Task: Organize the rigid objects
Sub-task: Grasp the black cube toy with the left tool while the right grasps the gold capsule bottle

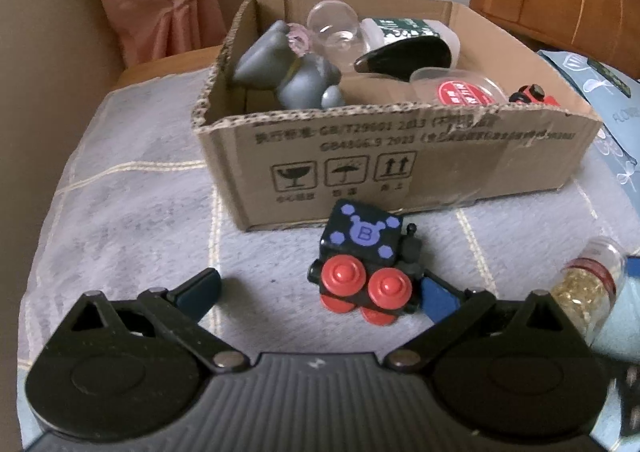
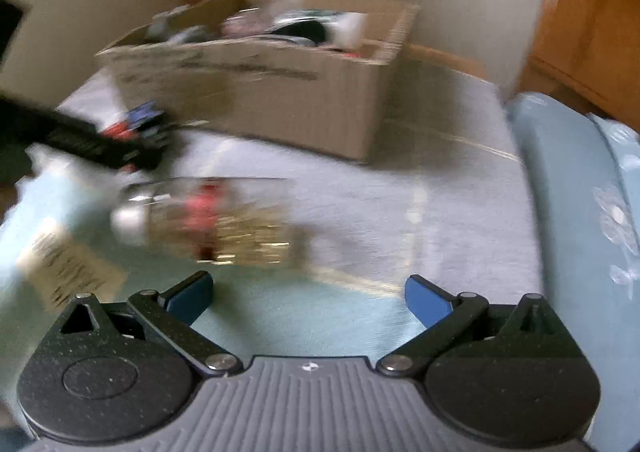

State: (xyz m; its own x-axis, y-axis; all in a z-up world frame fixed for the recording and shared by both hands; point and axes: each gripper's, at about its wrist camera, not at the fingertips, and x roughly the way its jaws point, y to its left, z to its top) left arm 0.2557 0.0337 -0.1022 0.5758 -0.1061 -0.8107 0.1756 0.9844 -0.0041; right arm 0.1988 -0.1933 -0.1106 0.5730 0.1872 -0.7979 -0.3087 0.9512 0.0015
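Box partly full, two things still out.

The box (image 1: pixel 400 156) already holds a gray toy (image 1: pixel 292 72), a clear cup (image 1: pixel 334 22) and some tubs. A toy train (image 1: pixel 366 264) sits on the bed (image 1: pixel 120 192) just in front of the box, between the wide-apart fingers of the left gripper (image 1: pixel 320 288). A glitter bottle (image 2: pixel 216 220) lies on its side nearby (that view is blurry). The right gripper (image 2: pixel 308 292) is spread apart too and holds nothing. Both things still need to go in, I think.

Matt corrugated cardboard box (image 1: pixel 400 156), glossy plastic toy train (image 1: pixel 366 264), woven cloth (image 1: pixel 132 212)
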